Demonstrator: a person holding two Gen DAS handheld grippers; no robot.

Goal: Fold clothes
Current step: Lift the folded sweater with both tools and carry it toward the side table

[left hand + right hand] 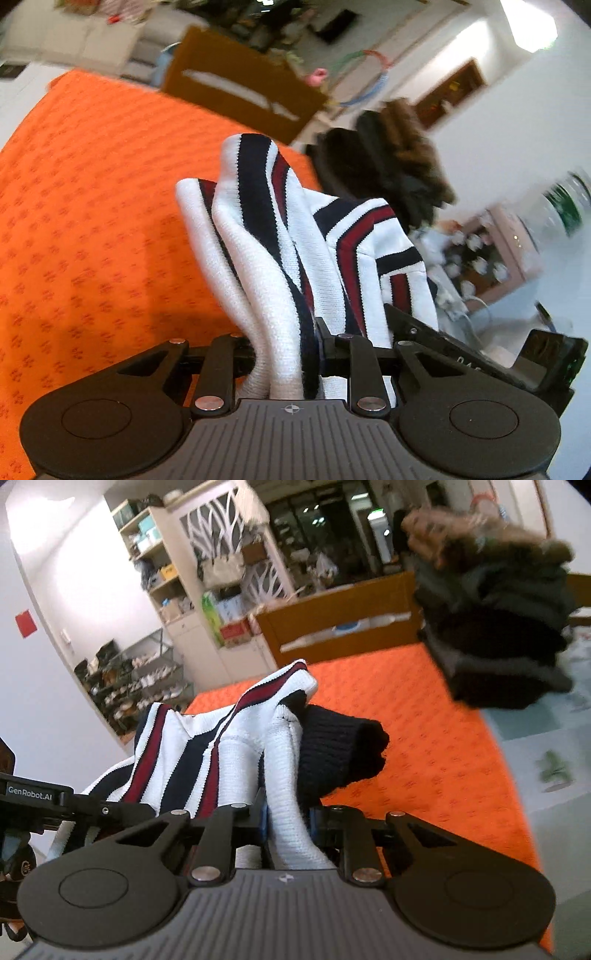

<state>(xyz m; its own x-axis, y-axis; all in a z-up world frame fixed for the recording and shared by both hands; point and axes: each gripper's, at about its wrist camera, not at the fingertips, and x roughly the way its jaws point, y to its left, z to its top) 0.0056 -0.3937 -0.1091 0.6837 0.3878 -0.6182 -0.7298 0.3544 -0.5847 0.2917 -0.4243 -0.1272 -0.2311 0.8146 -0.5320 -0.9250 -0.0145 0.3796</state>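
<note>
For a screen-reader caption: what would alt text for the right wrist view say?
The right gripper is clamped on a bunched white sweater with navy and red stripes, lifted above an orange bedspread. A dark fur-trimmed coat and a wooden headboard lie beyond.

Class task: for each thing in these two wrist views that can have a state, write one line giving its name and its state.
left gripper: shut on the striped garment.
right gripper: shut on the striped garment.
striped garment: bunched, lifted, held by both grippers, not yet folded.
orange cover: spread flat under the garment.
dark clothes pile: heaped at the cover's far edge, blurred.
</note>
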